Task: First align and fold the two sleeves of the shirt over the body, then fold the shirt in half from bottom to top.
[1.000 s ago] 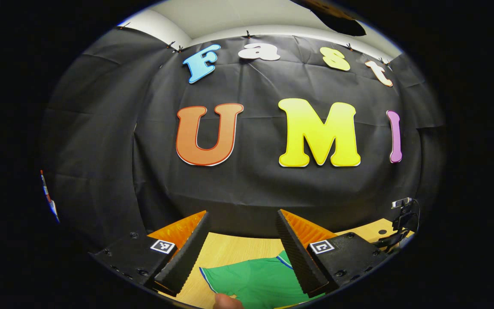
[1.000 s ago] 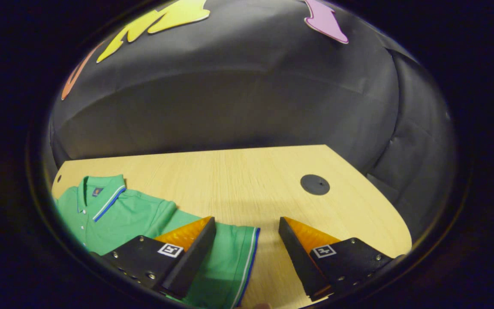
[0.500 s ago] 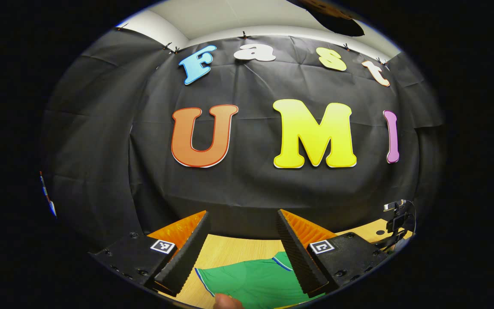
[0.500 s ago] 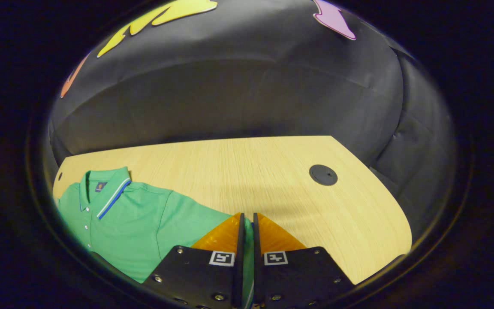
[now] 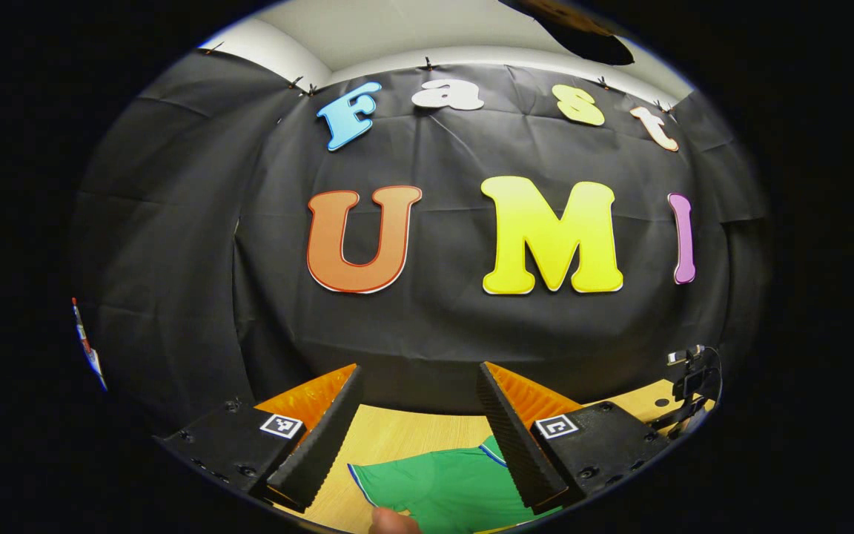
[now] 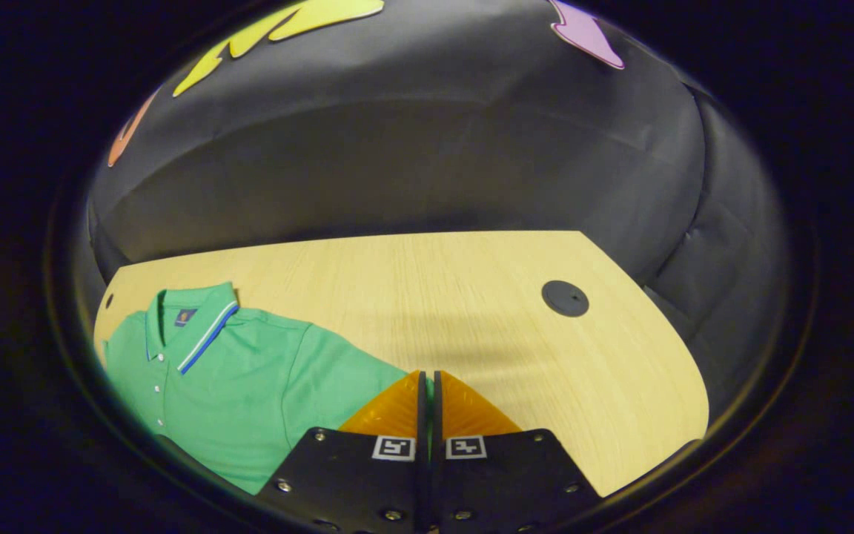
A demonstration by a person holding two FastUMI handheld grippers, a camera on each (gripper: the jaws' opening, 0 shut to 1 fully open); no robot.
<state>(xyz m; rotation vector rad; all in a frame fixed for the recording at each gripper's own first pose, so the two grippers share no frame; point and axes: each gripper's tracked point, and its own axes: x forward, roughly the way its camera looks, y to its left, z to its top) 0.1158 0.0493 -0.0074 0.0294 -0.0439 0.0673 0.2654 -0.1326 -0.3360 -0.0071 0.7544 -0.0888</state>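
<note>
In the left gripper view, the left tool point(image 5: 418, 415) hangs open above the counter point(image 5: 390, 437), with the green shirt point(image 5: 449, 486) lying below it. In the right gripper view, the right tool point(image 6: 429, 393) is clamped on the shirt's point(image 6: 249, 386) sleeve point(image 6: 345, 374), on the counter point(image 6: 471, 297).

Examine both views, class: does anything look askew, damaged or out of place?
Nothing stands out. The green shirt lies flat on the table, collar neat. The right gripper is closed on its sleeve; the left gripper hangs open above the shirt.
</note>
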